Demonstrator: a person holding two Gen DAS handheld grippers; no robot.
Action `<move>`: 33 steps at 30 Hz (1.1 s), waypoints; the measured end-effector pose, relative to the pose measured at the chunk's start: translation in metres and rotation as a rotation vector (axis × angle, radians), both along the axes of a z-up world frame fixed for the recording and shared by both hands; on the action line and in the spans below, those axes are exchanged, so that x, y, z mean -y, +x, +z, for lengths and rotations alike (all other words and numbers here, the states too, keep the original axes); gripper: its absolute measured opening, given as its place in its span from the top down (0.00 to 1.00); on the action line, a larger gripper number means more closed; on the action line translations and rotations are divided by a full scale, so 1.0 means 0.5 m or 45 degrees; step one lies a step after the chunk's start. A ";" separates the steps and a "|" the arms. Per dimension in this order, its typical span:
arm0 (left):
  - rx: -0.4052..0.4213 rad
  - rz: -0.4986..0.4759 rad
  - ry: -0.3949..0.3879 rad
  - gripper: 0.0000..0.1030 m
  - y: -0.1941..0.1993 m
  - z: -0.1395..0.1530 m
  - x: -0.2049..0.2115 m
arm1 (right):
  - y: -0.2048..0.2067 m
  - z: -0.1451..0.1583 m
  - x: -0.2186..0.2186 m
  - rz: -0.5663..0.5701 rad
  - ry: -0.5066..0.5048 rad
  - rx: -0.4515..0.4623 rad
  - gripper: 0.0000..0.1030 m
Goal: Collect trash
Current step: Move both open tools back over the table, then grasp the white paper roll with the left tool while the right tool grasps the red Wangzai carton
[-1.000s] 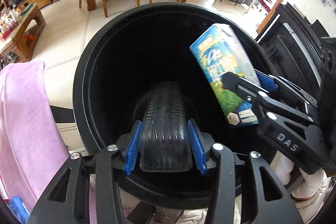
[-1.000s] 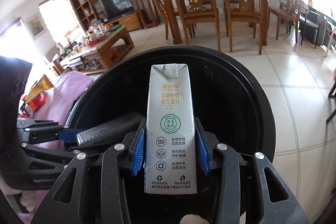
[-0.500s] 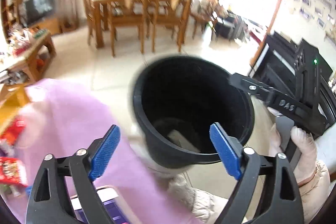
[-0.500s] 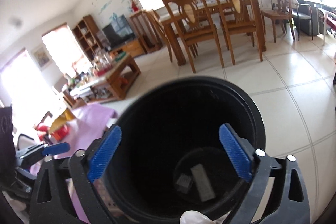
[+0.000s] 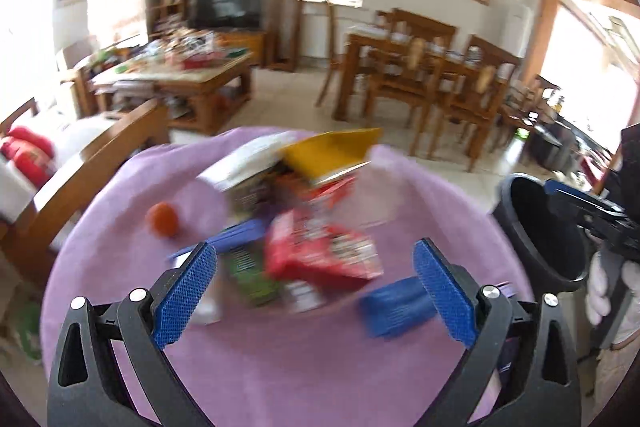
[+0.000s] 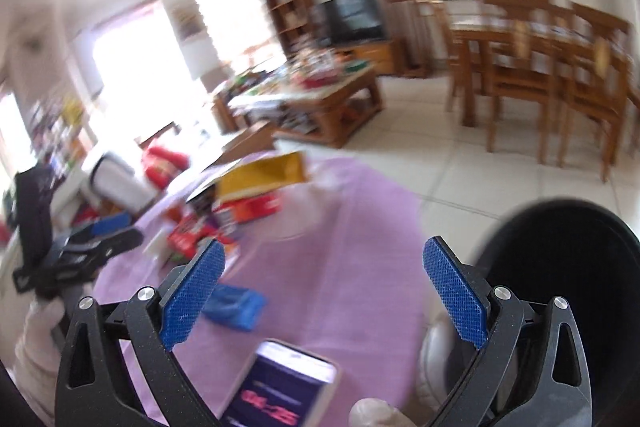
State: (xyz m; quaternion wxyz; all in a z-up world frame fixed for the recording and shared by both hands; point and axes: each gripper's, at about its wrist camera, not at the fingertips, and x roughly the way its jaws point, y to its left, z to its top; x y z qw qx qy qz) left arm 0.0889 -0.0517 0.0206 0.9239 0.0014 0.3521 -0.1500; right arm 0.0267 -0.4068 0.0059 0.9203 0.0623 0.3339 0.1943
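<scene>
Left gripper (image 5: 314,291) is spread wide with nothing between its blue pads, hovering over a purple cloth (image 5: 280,367). Right gripper (image 6: 324,297) likewise gapes empty; both sets of jaws have just been opening. Blurred trash pile (image 5: 304,227) of packets and cartons lies ahead on the cloth, an orange ball (image 5: 162,221) left of it, a blue item (image 5: 394,309) near. Black bin (image 6: 580,287) stands right of the cloth. A phone (image 6: 284,387) lies on the near edge.

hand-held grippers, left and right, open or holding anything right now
left hand-held gripper: open, jaws just opened, nothing between them
right hand-held gripper: open, jaws just opened, nothing between them
</scene>
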 end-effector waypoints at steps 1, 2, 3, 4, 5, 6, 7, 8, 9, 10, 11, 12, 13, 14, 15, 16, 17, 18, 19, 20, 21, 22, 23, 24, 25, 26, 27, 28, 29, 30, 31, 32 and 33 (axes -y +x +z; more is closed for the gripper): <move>-0.027 0.036 0.013 0.05 0.008 -0.015 -0.030 | 0.016 -0.003 -0.044 0.067 -0.049 -0.011 0.05; -0.065 0.069 0.022 0.05 0.014 -0.033 -0.060 | 0.031 -0.009 -0.089 0.132 -0.095 -0.025 0.05; -0.090 0.088 0.024 0.05 0.020 -0.043 -0.081 | 0.041 -0.016 -0.133 0.188 -0.133 -0.039 0.05; -0.114 0.105 0.023 0.05 0.024 -0.055 -0.102 | 0.054 -0.026 -0.178 0.248 -0.178 -0.056 0.05; -0.141 0.117 0.026 0.05 0.029 -0.070 -0.121 | 0.069 -0.033 -0.214 0.299 -0.215 -0.068 0.05; -0.160 0.122 0.040 0.05 0.032 -0.083 -0.136 | 0.077 -0.042 -0.240 0.335 -0.243 -0.075 0.05; -0.170 0.122 0.053 0.05 0.032 -0.095 -0.151 | 0.089 -0.052 -0.267 0.361 -0.278 -0.083 0.05; -0.188 0.120 0.073 0.05 0.038 -0.105 -0.157 | 0.094 -0.061 -0.293 0.375 -0.304 -0.090 0.05; -0.209 0.117 0.083 0.05 0.044 -0.114 -0.161 | 0.109 -0.069 -0.314 0.396 -0.332 -0.103 0.05; -0.222 0.114 0.081 0.06 0.047 -0.120 -0.165 | 0.120 -0.078 -0.331 0.413 -0.349 -0.113 0.05; -0.238 0.112 0.068 0.06 0.042 -0.132 -0.175 | 0.132 -0.084 -0.345 0.426 -0.363 -0.123 0.05; -0.245 0.110 0.059 0.06 0.046 -0.136 -0.180 | 0.141 -0.091 -0.359 0.439 -0.375 -0.137 0.05; -0.247 0.108 0.056 0.06 0.056 -0.136 -0.177 | 0.149 -0.098 -0.371 0.452 -0.384 -0.151 0.05; -0.246 0.106 0.055 0.06 0.056 -0.132 -0.172 | 0.157 -0.104 -0.383 0.463 -0.393 -0.161 0.06; -0.245 0.102 0.055 0.06 0.056 -0.132 -0.175 | 0.162 -0.109 -0.389 0.471 -0.401 -0.166 0.07; -0.244 0.097 0.054 0.06 0.053 -0.129 -0.172 | 0.168 -0.117 -0.401 0.481 -0.410 -0.170 0.07; -0.244 0.089 0.057 0.08 0.056 -0.130 -0.171 | 0.175 -0.123 -0.408 0.494 -0.416 -0.178 0.08; -0.248 0.079 0.059 0.13 0.059 -0.131 -0.169 | 0.176 -0.133 -0.417 0.501 -0.419 -0.184 0.14; -0.255 0.070 0.058 0.16 0.063 -0.133 -0.166 | 0.181 -0.140 -0.424 0.507 -0.422 -0.200 0.22; -0.270 0.062 0.057 0.22 0.068 -0.135 -0.163 | 0.174 -0.146 -0.422 0.504 -0.429 -0.206 0.26; -0.283 0.054 0.057 0.25 0.073 -0.138 -0.160 | 0.180 -0.150 -0.425 0.503 -0.436 -0.216 0.29; -0.293 0.047 0.056 0.26 0.075 -0.143 -0.157 | 0.172 -0.155 -0.424 0.504 -0.433 -0.219 0.32; -0.286 0.049 0.067 0.29 0.075 -0.144 -0.153 | 0.173 -0.158 -0.424 0.508 -0.423 -0.225 0.33; -0.278 0.049 0.083 0.35 0.073 -0.145 -0.150 | 0.174 -0.160 -0.421 0.516 -0.399 -0.236 0.38; -0.269 0.051 0.093 0.41 0.071 -0.144 -0.148 | 0.176 -0.158 -0.421 0.522 -0.377 -0.246 0.45; -0.265 0.053 0.085 0.55 0.070 -0.141 -0.150 | 0.173 -0.162 -0.416 0.529 -0.359 -0.252 0.51; -0.271 0.052 0.061 0.62 0.072 -0.139 -0.153 | 0.169 -0.162 -0.413 0.524 -0.356 -0.255 0.51; -0.280 0.050 0.034 0.62 0.072 -0.138 -0.157 | 0.167 -0.161 -0.413 0.519 -0.364 -0.251 0.51; -0.284 0.051 0.006 0.62 0.071 -0.135 -0.162 | 0.164 -0.164 -0.414 0.520 -0.366 -0.252 0.51; -0.277 0.055 0.003 0.62 0.068 -0.133 -0.164 | 0.160 -0.163 -0.413 0.524 -0.359 -0.255 0.51; -0.263 0.058 0.004 0.62 0.063 -0.128 -0.165 | 0.156 -0.160 -0.410 0.523 -0.344 -0.252 0.51; -0.242 0.052 -0.014 0.62 0.053 -0.120 -0.168 | 0.152 -0.157 -0.405 0.518 -0.328 -0.243 0.51; -0.229 0.048 -0.028 0.62 0.048 -0.113 -0.167 | 0.146 -0.147 -0.398 0.507 -0.296 -0.227 0.51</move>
